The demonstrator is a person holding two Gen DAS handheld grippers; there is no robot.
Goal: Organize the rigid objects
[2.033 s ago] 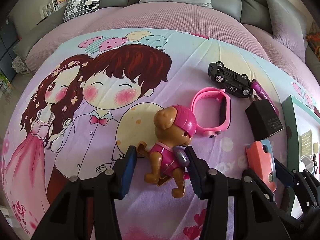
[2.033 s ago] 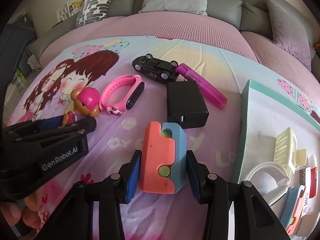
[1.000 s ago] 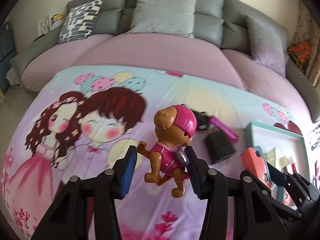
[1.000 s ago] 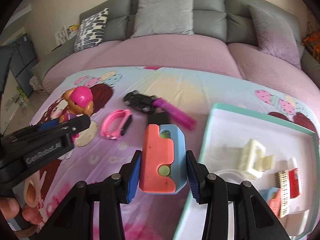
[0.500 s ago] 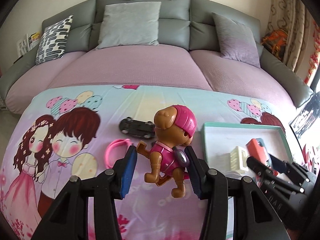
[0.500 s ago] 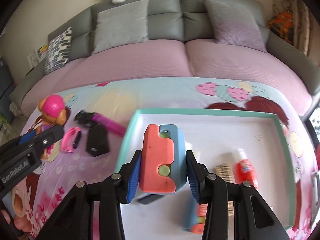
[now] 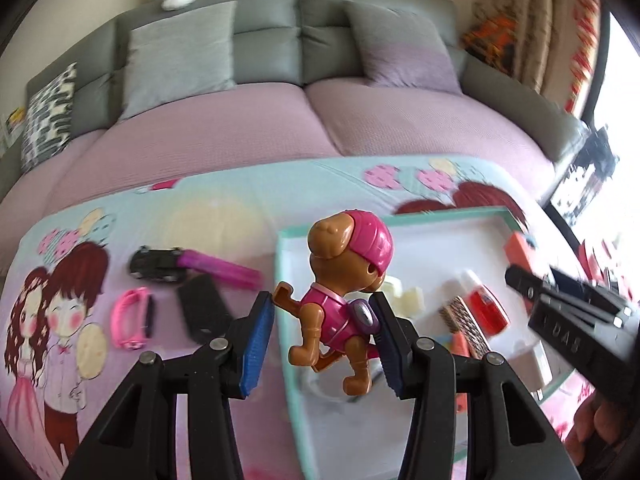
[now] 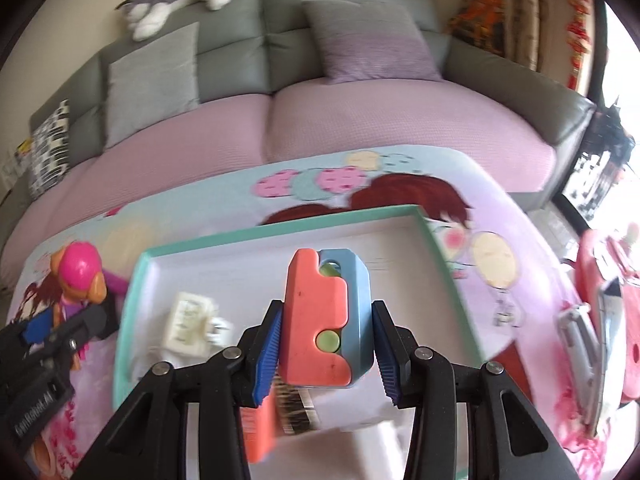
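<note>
My left gripper [image 7: 322, 338] is shut on a brown toy dog in a pink cap [image 7: 344, 288] and holds it in the air over the left edge of the teal-rimmed white tray [image 7: 282, 292]. My right gripper [image 8: 325, 354] is shut on an orange and blue block [image 8: 324, 320] and holds it above the tray [image 8: 280, 232]. The right gripper shows at the right of the left wrist view [image 7: 568, 312]. The toy dog shows at the left of the right wrist view [image 8: 78, 276].
The tray holds a cream clip [image 7: 404, 296], a white plug [image 8: 188, 316], a red bottle [image 7: 484, 304] and a brush [image 7: 460, 320]. On the cartoon bed sheet lie a black toy car [image 7: 156, 266], a magenta bar [image 7: 220, 272], a pink band [image 7: 130, 318] and a black charger [image 7: 202, 312]. Red items [image 8: 608, 308] lie right of the tray.
Both grippers have swung right with their loads, from over the sheet to over the tray. The loose items on the sheet stay where they were.
</note>
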